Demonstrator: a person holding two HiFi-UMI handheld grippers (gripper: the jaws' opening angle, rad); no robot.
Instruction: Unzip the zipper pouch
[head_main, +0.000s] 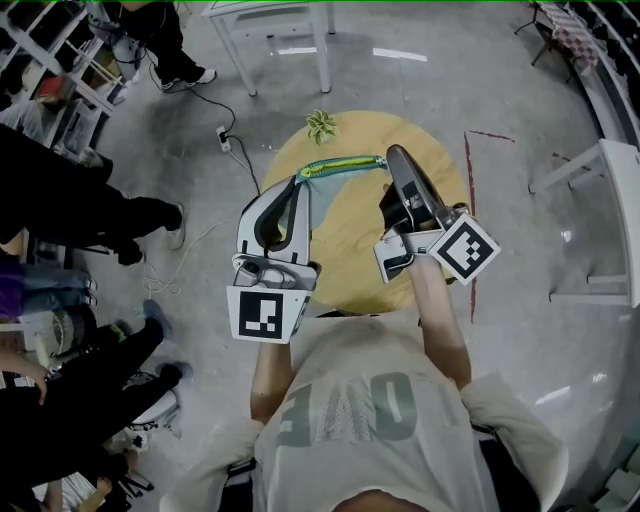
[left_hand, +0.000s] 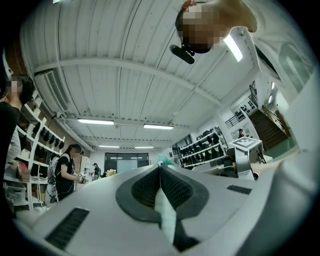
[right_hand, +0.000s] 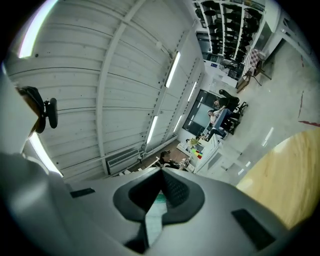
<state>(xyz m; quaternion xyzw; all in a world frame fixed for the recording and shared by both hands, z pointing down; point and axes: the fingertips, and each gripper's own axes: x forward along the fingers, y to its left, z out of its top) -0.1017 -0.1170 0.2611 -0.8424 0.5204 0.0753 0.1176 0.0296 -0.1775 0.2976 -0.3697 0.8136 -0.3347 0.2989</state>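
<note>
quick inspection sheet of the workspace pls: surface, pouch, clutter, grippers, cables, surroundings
surface: round wooden table, one plant on it
job's things: teal zipper pouch held stretched between both grippers over the table; how far it is unzipped cannot be told
clutter: small green plant at the table's far edge
grippers: left gripper jaws shut on the pouch's fabric; right gripper jaws shut on its other end
cables: power strip and black cable on the floor, left of the table
surroundings: people standing at left; white table frame beyond
</note>
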